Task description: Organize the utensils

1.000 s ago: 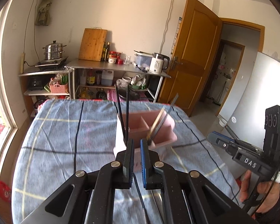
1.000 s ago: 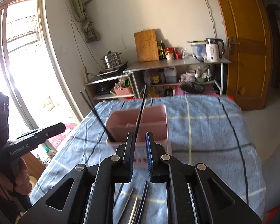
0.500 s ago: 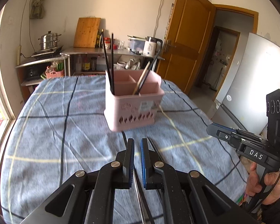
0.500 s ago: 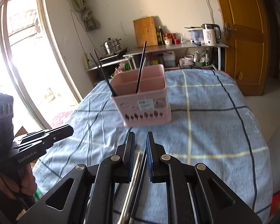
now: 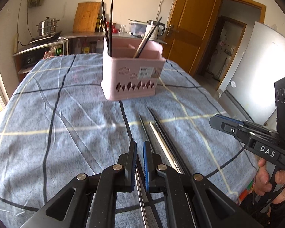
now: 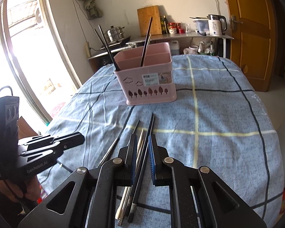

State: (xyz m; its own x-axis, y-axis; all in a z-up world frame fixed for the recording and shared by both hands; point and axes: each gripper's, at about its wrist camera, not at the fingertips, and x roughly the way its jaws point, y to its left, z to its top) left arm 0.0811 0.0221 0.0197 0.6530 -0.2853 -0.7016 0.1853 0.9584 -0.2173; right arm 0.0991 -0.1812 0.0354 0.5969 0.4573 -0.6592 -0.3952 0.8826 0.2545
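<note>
A pink utensil basket [image 5: 131,79] [image 6: 148,87] stands upright on the blue checked cloth [image 5: 66,123] [image 6: 218,123]. Two black chopsticks [image 5: 107,28] [image 6: 106,45] lean in one compartment and another pair [image 5: 146,39] [image 6: 146,41] in a second. Several loose chopsticks lie in front of it: a metal one [image 5: 144,129] [image 6: 112,148], a pale one [image 5: 159,138] [image 6: 140,142] and black ones [image 5: 161,125] [image 6: 150,127]. My left gripper [image 5: 139,144] [image 6: 81,137] hovers shut over the metal one. My right gripper [image 6: 142,138] [image 5: 211,120] hangs above the pale and black ones with a narrow gap, holding nothing.
Behind the table a shelf carries a steel pot [image 5: 47,26], a wooden cutting board [image 6: 149,20] and a kettle [image 6: 217,24]. A wooden door [image 5: 191,28] and a fridge [image 5: 260,66] stand to the right. A bright window [image 6: 22,47] is to the left.
Both grippers have drawn back from above the basket and sunk toward the cloth. The loose chopsticks now lie under their fingers. Neither jaw gap has changed.
</note>
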